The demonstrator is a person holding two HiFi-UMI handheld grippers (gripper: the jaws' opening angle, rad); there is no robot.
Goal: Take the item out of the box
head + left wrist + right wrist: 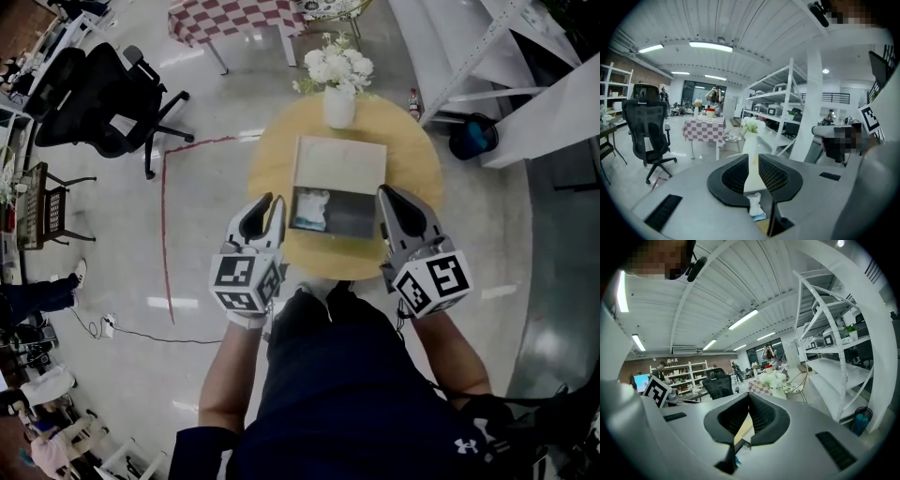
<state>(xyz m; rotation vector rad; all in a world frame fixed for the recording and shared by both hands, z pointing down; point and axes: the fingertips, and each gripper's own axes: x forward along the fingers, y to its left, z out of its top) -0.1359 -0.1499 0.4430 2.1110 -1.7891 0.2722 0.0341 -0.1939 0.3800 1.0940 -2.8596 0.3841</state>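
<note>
An open cardboard box (354, 217) sits on a round wooden table (412, 159), its lid (339, 161) folded back. A white and blue packet (310, 209) lies in the box's left half; the left gripper view shows the packet (754, 206) just below the jaws. My left gripper (272, 202) hovers at the box's near left corner, jaws narrowly open and empty (753, 157). My right gripper (384, 192) hangs at the box's right edge, its tips touching, holding nothing (750, 394).
A white vase of flowers (338, 105) stands just behind the box. A small bottle (413, 103) is at the table's far right edge. Around the table are a black office chair (94, 94), a checkered table (234, 19), white shelving (487, 56) and a blue bin (472, 138).
</note>
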